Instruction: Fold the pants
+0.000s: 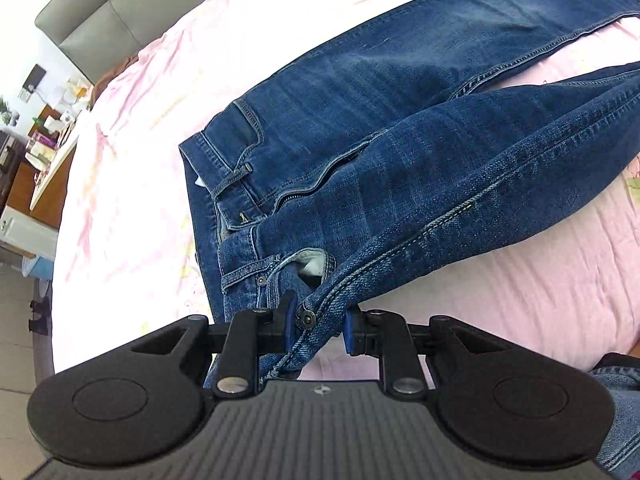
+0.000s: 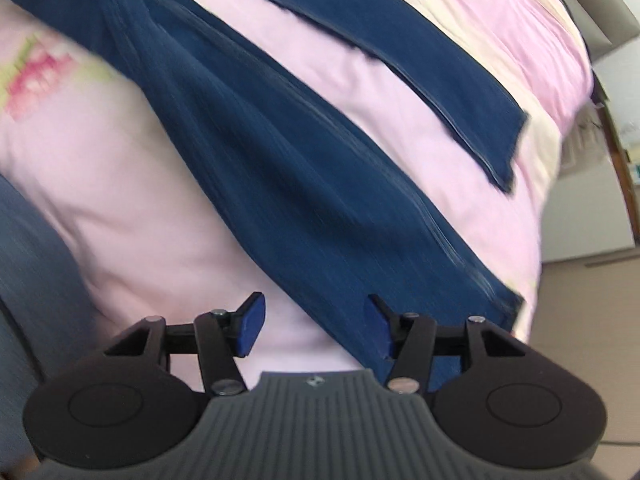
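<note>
Blue jeans [image 1: 380, 128] lie on a pink bedsheet [image 1: 132, 184], waist toward me, legs running to the upper right. My left gripper [image 1: 318, 322] is shut on the jeans' waistband at the near side seam and lifts that side, so the near leg is raised and bunched. In the right wrist view, which is blurred by motion, the two pant legs [image 2: 280, 168] cross the sheet [image 2: 152, 216] diagonally. My right gripper [image 2: 316, 326] is open and empty, just above the near leg close to its hem.
A grey headboard [image 1: 104, 20] stands at the far end of the bed. A cluttered wooden desk [image 1: 44, 148] and tiled floor [image 1: 16, 320] are beyond the left edge. The bed's right edge and floor [image 2: 592, 320] show in the right wrist view.
</note>
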Tool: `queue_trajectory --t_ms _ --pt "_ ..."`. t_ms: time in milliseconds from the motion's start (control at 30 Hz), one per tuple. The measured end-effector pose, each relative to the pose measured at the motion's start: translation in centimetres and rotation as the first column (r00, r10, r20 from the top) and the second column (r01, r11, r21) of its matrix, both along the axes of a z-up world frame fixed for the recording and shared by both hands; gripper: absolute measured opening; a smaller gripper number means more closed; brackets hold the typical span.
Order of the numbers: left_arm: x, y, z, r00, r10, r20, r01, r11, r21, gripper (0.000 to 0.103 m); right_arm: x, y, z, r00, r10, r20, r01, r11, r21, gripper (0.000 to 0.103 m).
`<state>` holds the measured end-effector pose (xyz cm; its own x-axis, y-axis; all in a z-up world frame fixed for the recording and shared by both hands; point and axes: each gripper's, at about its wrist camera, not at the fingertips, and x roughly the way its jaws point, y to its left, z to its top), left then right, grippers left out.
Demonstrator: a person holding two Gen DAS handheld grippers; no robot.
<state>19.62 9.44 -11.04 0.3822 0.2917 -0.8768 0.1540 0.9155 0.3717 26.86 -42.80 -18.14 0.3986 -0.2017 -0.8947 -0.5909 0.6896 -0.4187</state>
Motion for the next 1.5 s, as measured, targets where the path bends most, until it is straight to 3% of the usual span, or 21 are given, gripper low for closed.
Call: queue_trajectory --t_ms 167,300,400,433,467,533,633,900,1067,1200,1333,1500 --pt "0.1 0.2 -0.3 1.000 0.016 -0.004 -0.016 1.000 -0.003 0.025 -0.8 -4.2 -2.6 0.998 -0.058 0.032 0.060 0.997 -0.053 0.049" --pt "-0.1 0.2 -0.4 0.999 0.029 0.014 -0.029 1.000 -0.004 0.025 -0.9 -5.1 -4.2 0.990 -0.077 0.121 0.086 0.993 -0.075 0.047" --pt "-0.5 0.3 -0.2 0.999 0.032 0.035 -0.032 0.999 -0.010 0.025 -0.9 -5.3 -5.0 0.983 -0.086 0.165 0.105 0.989 -0.107 0.022" --pt "-0.8 0.4 -0.1 0.998 0.035 0.043 -0.034 0.999 -0.013 0.025 -0.9 -5.2 -5.1 0.981 -0.087 0.173 0.109 0.987 -0.119 0.008" --pt "-1.0 0.6 -0.1 0.998 0.039 0.050 -0.038 0.999 -0.018 0.025 -0.9 -5.0 -5.0 0.977 -0.091 0.192 0.118 0.984 -0.133 0.003" --pt "-1.4 0.8 0.3 0.996 0.046 0.074 -0.044 0.999 -0.028 0.025 -1.0 -5.1 -3.9 0.964 -0.106 0.245 0.142 0.980 -0.136 0.000" --pt "-2.3 0.7 1.5 0.992 0.031 0.121 -0.029 0.999 -0.020 0.024 -0.1 -6.3 -0.8 0.919 -0.172 0.354 0.224 0.968 -0.112 0.000" --pt "-2.1 2.1 7.6 0.971 0.045 0.236 -0.041 0.999 -0.025 0.018 3.7 -5.5 8.8 0.838 -0.225 0.497 0.286 0.957 -0.050 0.000" --pt "2.9 2.8 10.4 0.966 0.036 0.258 -0.042 0.999 0.018 0.016 8.7 -3.6 12.5 0.819 -0.217 0.531 0.288 0.956 -0.054 0.000" --pt "8.6 3.0 10.3 0.968 0.011 0.251 -0.028 0.998 0.063 0.015 14.1 -2.0 13.0 0.821 -0.214 0.529 0.308 0.947 -0.094 0.000" --pt "14.7 3.5 8.8 0.970 -0.018 0.243 -0.009 0.994 0.111 0.013 20.2 -1.0 11.8 0.838 -0.214 0.503 0.320 0.938 -0.135 0.000" --pt "21.5 4.7 3.9 0.986 -0.015 0.164 -0.008 0.991 0.135 0.013 27.7 0.7 8.0 0.879 -0.198 0.433 0.306 0.932 -0.196 0.000"
